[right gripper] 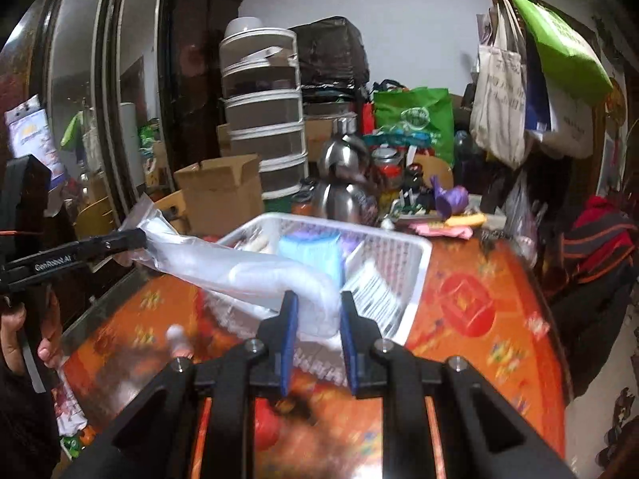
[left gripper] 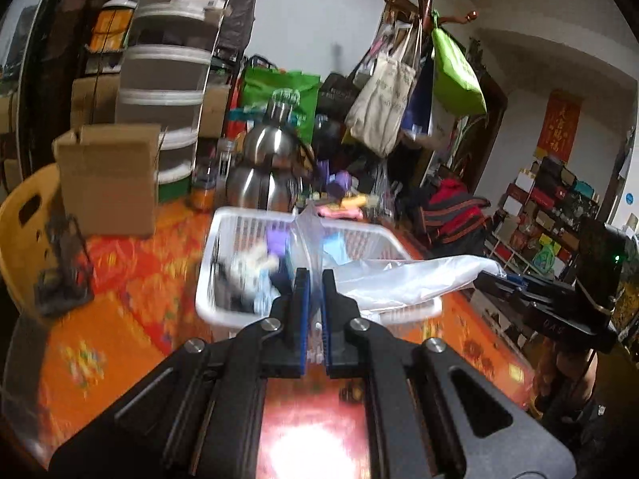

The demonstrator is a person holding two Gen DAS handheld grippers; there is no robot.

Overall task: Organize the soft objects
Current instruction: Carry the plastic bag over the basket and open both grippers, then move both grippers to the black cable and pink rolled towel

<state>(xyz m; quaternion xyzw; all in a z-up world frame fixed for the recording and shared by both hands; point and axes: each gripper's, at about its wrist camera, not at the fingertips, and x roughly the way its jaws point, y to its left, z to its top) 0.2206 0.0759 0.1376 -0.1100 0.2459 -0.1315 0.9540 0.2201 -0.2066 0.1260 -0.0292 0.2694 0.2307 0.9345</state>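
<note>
A clear plastic bag point(left gripper: 403, 279) with something white inside is stretched between my two grippers above the near rim of a white slatted basket point(left gripper: 223, 247). My left gripper point(left gripper: 315, 279) is shut on one thin end of the bag. My right gripper point(right gripper: 315, 301) is closed on the bag's bulky white end point(right gripper: 279, 275). The left gripper also shows in the right wrist view point(right gripper: 135, 237), pinching the bag's end. The basket point(right gripper: 415, 263) holds several soft items, among them a light blue pack point(right gripper: 311, 251), a purple piece point(left gripper: 277, 239) and a white fluffy piece point(left gripper: 251, 263).
The basket sits on a table with an orange-red patterned cloth point(left gripper: 131, 287). Behind it stand a cardboard box point(left gripper: 108, 179), two steel kettles point(left gripper: 267, 167), a tiered mesh rack point(left gripper: 167, 80) and clutter. A coat stand with tote bags point(left gripper: 383, 99) is at the right.
</note>
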